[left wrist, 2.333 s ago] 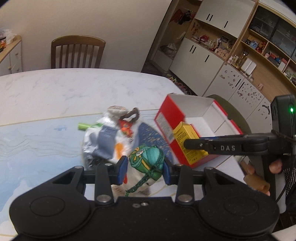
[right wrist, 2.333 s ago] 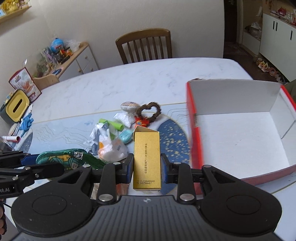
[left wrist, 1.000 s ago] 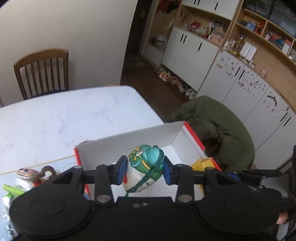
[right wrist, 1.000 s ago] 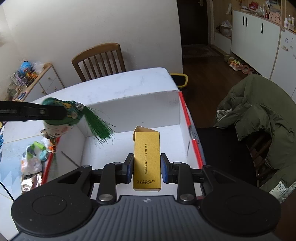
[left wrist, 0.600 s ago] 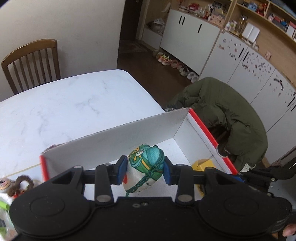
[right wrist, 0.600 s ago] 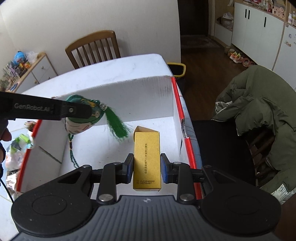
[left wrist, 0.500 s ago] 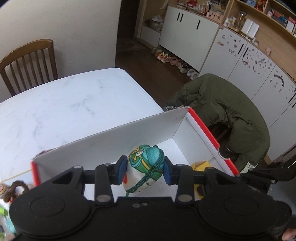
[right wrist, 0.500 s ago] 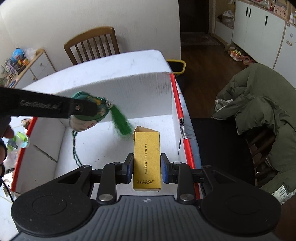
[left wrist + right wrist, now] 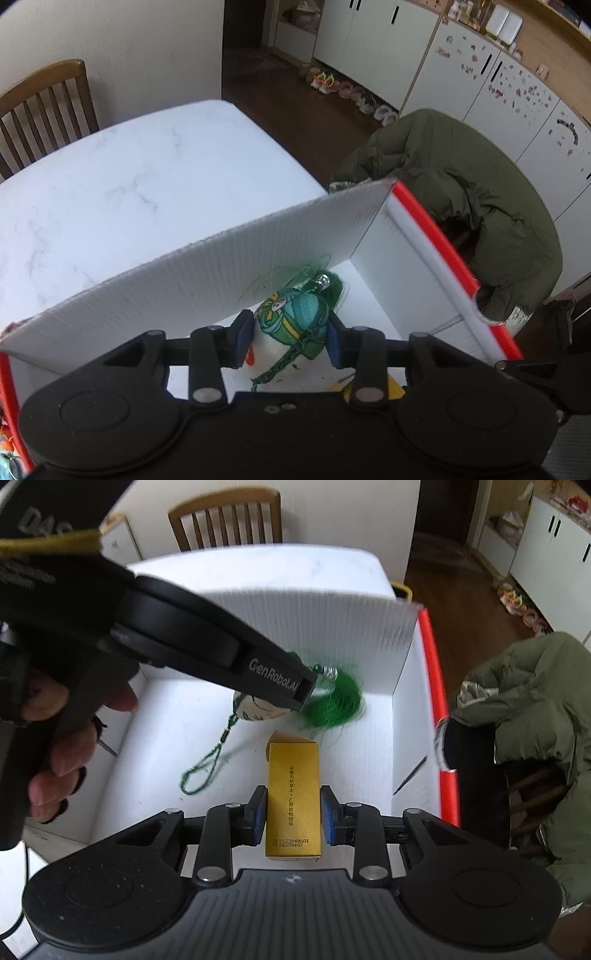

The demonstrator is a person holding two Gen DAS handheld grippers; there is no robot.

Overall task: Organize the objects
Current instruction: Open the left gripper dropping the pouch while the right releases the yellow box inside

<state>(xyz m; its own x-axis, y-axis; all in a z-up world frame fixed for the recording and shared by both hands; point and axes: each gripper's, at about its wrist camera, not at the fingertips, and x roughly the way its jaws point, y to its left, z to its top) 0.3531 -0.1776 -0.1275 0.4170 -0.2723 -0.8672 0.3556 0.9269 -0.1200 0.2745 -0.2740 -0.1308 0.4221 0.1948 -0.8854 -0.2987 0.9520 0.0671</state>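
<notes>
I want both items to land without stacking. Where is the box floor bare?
The box floor is bare along the right wall, beside the yellow carton, and along the left wall past the cord loop. It is crowded mid-floor at the back, where the green-tasselled charm hangs.

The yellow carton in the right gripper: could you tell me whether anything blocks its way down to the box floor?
Nothing visible does. The yellow carton hangs inside the white box over bare floor; the green tasselled charm in the left gripper sits farther toward the back wall.
</notes>
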